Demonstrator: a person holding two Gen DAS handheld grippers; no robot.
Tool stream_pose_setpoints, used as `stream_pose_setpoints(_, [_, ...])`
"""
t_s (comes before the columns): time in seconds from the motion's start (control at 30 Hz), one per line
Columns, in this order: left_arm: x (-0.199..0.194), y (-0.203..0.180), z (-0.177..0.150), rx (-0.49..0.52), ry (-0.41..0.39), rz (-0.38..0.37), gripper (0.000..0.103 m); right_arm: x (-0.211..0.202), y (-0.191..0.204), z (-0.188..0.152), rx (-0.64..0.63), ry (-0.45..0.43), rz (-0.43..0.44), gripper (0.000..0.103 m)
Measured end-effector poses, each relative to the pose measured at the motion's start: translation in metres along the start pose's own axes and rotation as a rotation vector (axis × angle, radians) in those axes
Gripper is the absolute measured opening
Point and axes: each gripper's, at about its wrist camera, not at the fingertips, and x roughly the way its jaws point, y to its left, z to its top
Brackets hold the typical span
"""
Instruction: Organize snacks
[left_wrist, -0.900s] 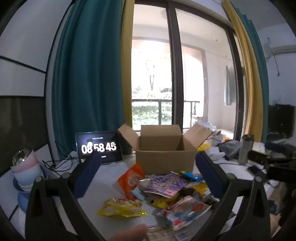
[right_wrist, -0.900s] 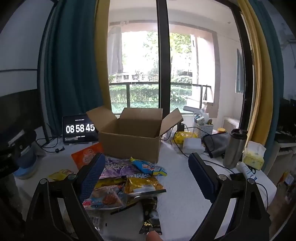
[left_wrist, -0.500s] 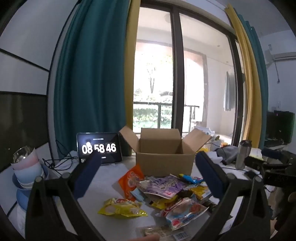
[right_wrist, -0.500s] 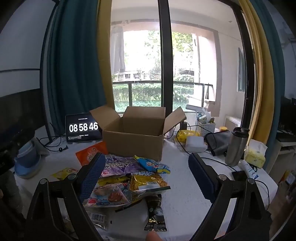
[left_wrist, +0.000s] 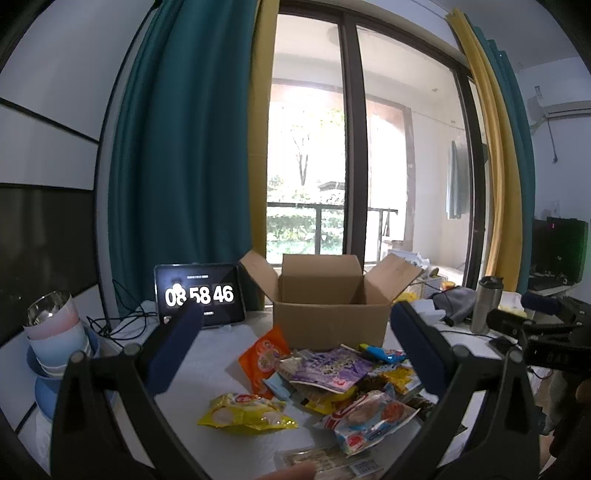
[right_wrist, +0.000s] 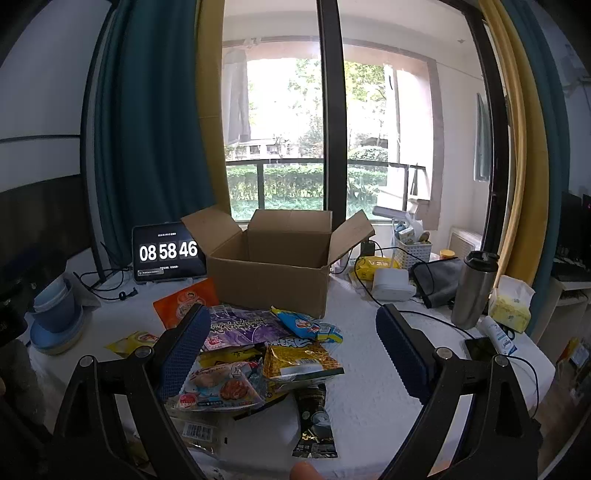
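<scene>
An open cardboard box (left_wrist: 330, 314) (right_wrist: 273, 273) stands mid-table with its flaps up. In front of it lies a loose pile of snack packets: an orange one (left_wrist: 264, 360) (right_wrist: 186, 302), a purple one (left_wrist: 328, 369) (right_wrist: 240, 328), a blue one (right_wrist: 303, 323), a gold one (right_wrist: 299, 360), a dark one (right_wrist: 314, 421) and a yellow one (left_wrist: 245, 410). My left gripper (left_wrist: 295, 347) hovers open above the pile, nothing between its fingers. My right gripper (right_wrist: 291, 343) is open too, above the packets, holding nothing. It also shows at the right edge of the left wrist view.
A tablet showing a clock (left_wrist: 201, 295) (right_wrist: 168, 253) stands left of the box. Stacked bowls (left_wrist: 55, 339) (right_wrist: 55, 314) sit at the left edge. On the right are a steel tumbler (right_wrist: 474, 288), tissues (right_wrist: 511, 306), cables, a grey cloth and a phone (right_wrist: 482, 347).
Both grippers have drawn back and risen slightly, so the box and pile sit a bit lower in each view. The jaws stay wide. The clock has ticked on.
</scene>
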Motion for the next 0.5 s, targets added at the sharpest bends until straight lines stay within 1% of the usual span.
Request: stream_pose_setpoints(0.5, [0.0011,0.0004,-0.0028,0.009,0.014,0.013,0.103,0.0026,0.0022,-0.0022,0.002,0.016,0.008,0.094])
